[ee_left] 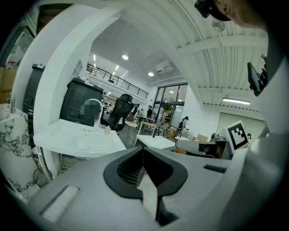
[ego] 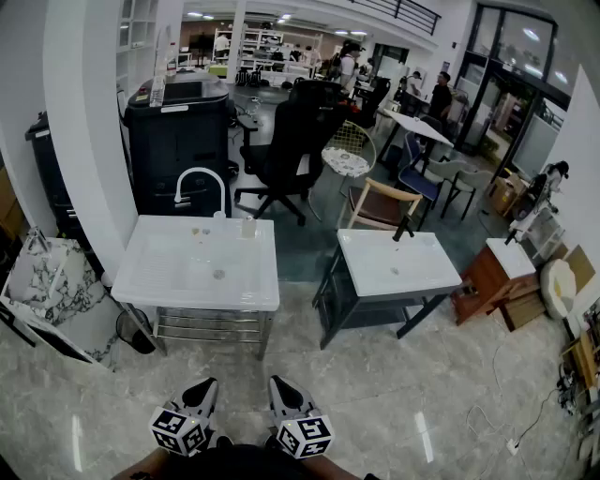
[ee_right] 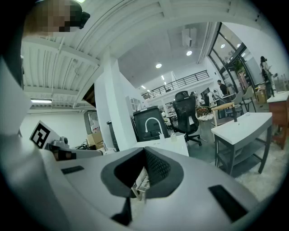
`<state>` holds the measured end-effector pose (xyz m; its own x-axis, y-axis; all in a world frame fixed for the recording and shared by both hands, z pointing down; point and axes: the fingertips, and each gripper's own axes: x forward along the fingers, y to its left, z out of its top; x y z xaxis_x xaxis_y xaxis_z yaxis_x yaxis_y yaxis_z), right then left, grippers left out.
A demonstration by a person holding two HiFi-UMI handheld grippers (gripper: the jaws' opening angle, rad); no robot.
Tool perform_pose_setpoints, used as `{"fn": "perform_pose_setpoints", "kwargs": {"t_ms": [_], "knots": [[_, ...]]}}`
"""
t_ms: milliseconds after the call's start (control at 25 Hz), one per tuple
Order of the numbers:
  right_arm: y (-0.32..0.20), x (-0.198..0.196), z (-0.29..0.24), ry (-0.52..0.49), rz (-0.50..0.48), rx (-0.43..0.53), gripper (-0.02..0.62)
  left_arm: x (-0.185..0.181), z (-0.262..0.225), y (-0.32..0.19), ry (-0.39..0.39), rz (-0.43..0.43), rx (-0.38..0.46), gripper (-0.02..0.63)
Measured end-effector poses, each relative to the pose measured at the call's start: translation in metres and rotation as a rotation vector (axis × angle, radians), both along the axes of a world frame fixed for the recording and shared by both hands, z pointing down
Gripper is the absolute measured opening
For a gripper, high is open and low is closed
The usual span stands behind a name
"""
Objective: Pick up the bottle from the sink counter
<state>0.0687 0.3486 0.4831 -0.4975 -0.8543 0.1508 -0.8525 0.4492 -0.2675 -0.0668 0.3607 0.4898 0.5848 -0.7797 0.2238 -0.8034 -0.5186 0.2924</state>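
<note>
Both tongs hang shut and empty at the frame's bottom: left tongs, right tongs. The bottle stands untouched on the sink worktop, left of centre, well apart. Approach and grasp remain.

- Large open-plan workspace, part office, part lab.
- Two freestanding sink benches on marble floor.
- Office chair, big copier, glass doors, mezzanine railing.
</note>
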Motion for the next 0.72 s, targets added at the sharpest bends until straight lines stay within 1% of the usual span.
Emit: {"fn": "perform_pose_setpoints", "kwargs": {"t_ms": [440,720], "knots": [[-0.004,0.018,0.005,-0.009,0.012,-0.007,0.008,0.018,0.006,-0.006,-0.009,0.011,-0.011,0.002],[-0.012,0.027,0.012,-0.033,0.018,-0.027,0.008,0.025,0.013,-0.016,-0.018,-0.002,-0.015,0.002]]}}
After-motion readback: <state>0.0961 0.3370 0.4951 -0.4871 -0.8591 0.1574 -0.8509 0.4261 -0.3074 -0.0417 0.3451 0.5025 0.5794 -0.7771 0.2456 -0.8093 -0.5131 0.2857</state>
